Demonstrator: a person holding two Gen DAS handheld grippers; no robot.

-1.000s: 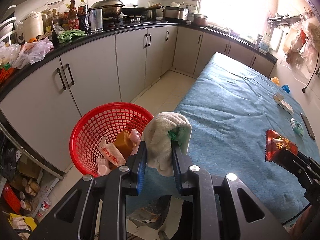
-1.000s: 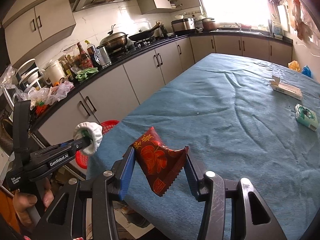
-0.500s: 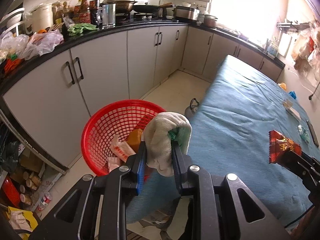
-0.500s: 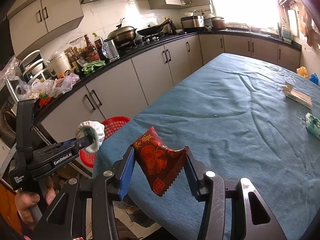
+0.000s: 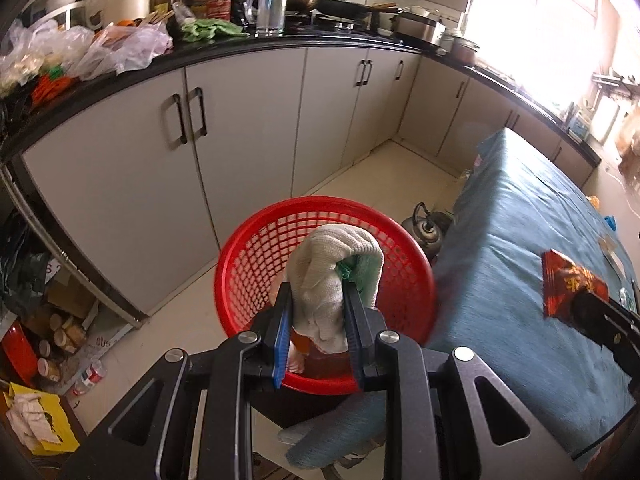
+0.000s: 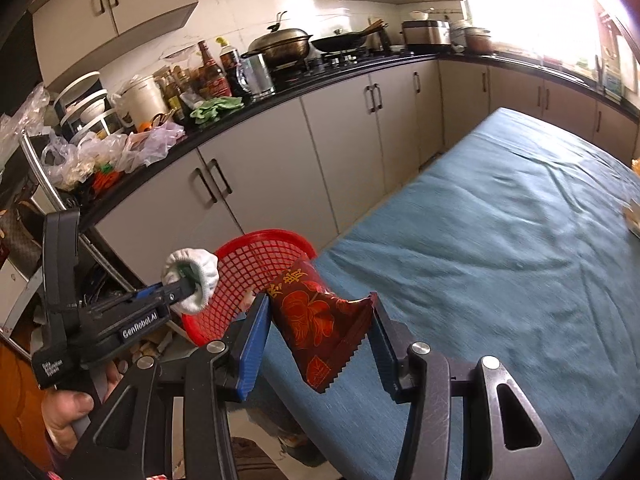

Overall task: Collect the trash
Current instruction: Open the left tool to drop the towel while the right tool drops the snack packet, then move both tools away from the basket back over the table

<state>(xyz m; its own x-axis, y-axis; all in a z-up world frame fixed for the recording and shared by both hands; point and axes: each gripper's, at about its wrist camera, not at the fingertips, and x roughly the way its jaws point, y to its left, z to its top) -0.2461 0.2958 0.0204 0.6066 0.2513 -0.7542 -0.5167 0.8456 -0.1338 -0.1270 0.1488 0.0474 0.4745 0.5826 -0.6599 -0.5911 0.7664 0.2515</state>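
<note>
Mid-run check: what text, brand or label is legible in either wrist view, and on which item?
"GenRobot.AI": white lettering on the black body of the left gripper.
Small white label near its handle end: too small to read.
Gold characters on the dark red foil snack wrapper in the right gripper: not legible.
Labels on the counter's sauce bottles: blurred.

Left gripper (image 5: 317,308), right gripper (image 6: 318,332) clamped, loaded

Red basket (image 5: 256,236) on tiled floor (image 5: 384,176)
</note>
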